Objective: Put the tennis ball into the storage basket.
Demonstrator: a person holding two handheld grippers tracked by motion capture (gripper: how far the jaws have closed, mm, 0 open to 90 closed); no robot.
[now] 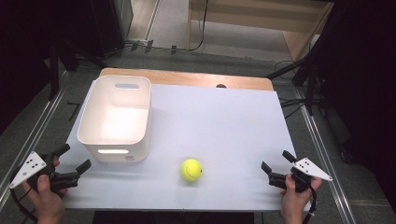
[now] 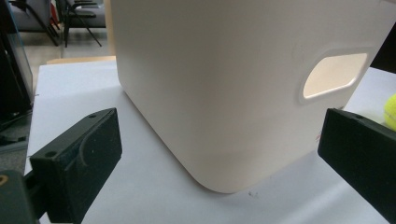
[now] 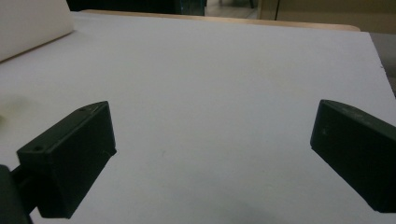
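Observation:
A yellow tennis ball (image 1: 191,169) lies on the white table (image 1: 215,121) near its front edge. To its left stands a white plastic bin (image 1: 116,116) with a handle slot, and nothing shows inside it. My left gripper (image 1: 73,158) rests at the front left corner, open, jaws aimed at the bin's near corner (image 2: 219,182); a sliver of the ball (image 2: 390,111) shows at the right edge of the left gripper view. At the front right, my right gripper (image 1: 276,162) stands open over bare table (image 3: 210,93), right of the ball.
A wooden strip (image 1: 187,77) runs along the table's far edge. Metal rails (image 1: 322,149) flank both sides, with dark equipment and cables on the floor behind. The bin's corner (image 3: 32,23) appears at the upper left of the right gripper view.

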